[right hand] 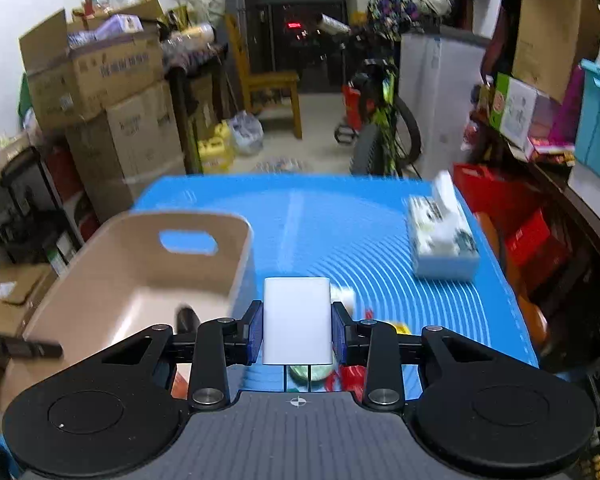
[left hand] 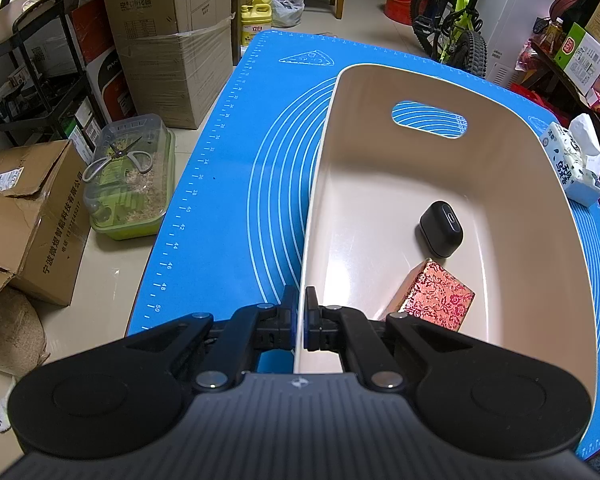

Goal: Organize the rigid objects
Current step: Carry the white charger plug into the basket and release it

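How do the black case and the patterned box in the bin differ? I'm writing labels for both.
The black case is plain, glossy and rounded, with a small port on its upper face; the patterned box is sharp-cornered, with a red and gold floral print. The case lies nearer the bin's handle cutout, the box nearer the left gripper. Both rest on the floor of the beige bin, close together.
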`<state>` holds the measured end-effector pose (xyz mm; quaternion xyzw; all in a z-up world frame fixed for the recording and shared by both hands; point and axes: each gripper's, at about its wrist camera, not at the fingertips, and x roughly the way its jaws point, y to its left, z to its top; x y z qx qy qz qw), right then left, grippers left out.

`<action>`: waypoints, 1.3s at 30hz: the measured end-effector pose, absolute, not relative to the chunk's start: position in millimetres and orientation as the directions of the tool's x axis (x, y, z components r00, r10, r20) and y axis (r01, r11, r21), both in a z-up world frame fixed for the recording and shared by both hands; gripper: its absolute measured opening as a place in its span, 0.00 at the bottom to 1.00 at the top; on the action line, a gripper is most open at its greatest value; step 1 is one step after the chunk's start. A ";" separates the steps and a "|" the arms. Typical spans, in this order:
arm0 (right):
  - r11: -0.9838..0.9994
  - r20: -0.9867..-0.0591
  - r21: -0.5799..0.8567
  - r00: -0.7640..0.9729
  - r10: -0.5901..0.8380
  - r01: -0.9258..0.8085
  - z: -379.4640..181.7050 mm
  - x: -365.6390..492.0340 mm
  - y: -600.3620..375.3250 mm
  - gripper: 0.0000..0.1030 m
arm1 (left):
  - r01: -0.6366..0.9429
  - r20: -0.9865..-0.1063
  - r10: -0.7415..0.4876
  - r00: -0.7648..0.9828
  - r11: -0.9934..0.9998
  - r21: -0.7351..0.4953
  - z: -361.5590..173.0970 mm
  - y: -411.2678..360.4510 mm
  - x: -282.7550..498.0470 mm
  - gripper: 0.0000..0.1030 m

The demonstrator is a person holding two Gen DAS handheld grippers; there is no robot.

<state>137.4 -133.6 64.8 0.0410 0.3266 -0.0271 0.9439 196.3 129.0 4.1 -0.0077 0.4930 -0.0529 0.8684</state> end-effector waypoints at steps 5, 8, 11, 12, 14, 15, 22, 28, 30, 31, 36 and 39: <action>0.998 -0.609 0.060 0.793 0.017 0.024 67.7 158.2 -107.6 0.42 | 0.084 -0.856 -0.100 0.508 0.994 -0.067 4.2 128.4 195.9 0.05; 0.997 -0.634 0.075 0.771 0.052 -0.006 62.0 172.9 -94.9 0.42 | 0.084 -0.856 -0.100 0.508 0.994 -0.066 4.3 127.9 195.9 0.05; 0.997 -0.647 0.076 0.760 0.065 -0.020 54.8 181.2 -83.5 0.42 | 0.084 -0.856 -0.100 0.508 0.994 -0.066 4.1 128.7 196.2 0.05; 0.997 -0.657 0.076 0.751 0.070 -0.026 51.4 184.2 -79.0 0.42 | 0.084 -0.856 -0.100 0.508 0.994 -0.066 4.1 128.7 196.2 0.05; 0.995 -0.669 0.086 0.738 0.088 -0.042 44.9 188.6 -73.3 0.42 | 0.084 -0.856 -0.100 0.508 0.994 -0.066 4.1 128.7 196.2 0.05; 0.995 -0.675 0.083 0.732 0.095 -0.052 41.3 190.7 -69.2 0.42 | 0.084 -0.856 -0.100 0.508 0.994 -0.067 4.2 128.6 196.3 0.05; 0.991 -0.717 0.057 0.686 0.127 -0.124 23.1 200.3 -41.6 0.27 | 0.082 -0.854 -0.099 0.511 0.994 -0.066 4.0 128.8 196.0 0.05; 0.987 -0.756 0.059 0.640 0.140 -0.147 7.1 209.8 -31.1 0.26 | 0.080 -0.854 -0.103 0.510 0.994 -0.072 2.6 129.3 195.7 0.05; 0.988 -0.758 0.058 0.637 0.136 -0.142 5.5 208.9 -32.4 0.26 | 0.080 -0.854 -0.103 0.510 0.994 -0.072 2.7 129.3 195.5 0.05; 0.989 -0.757 0.059 0.639 0.133 -0.136 5.7 207.5 -34.5 0.26 | 0.080 -0.854 -0.103 0.509 0.994 -0.072 2.6 129.1 195.3 0.05; 0.993 -0.727 0.079 0.677 0.120 -0.092 12.0 192.6 -59.3 0.61 | 0.080 -0.854 -0.105 0.509 0.994 -0.075 3.1 129.8 196.0 0.05; 0.992 -0.702 0.097 0.701 0.128 -0.083 20.5 182.7 -77.6 0.62 | 0.079 -0.854 -0.104 0.509 0.994 -0.074 3.1 130.1 196.0 0.05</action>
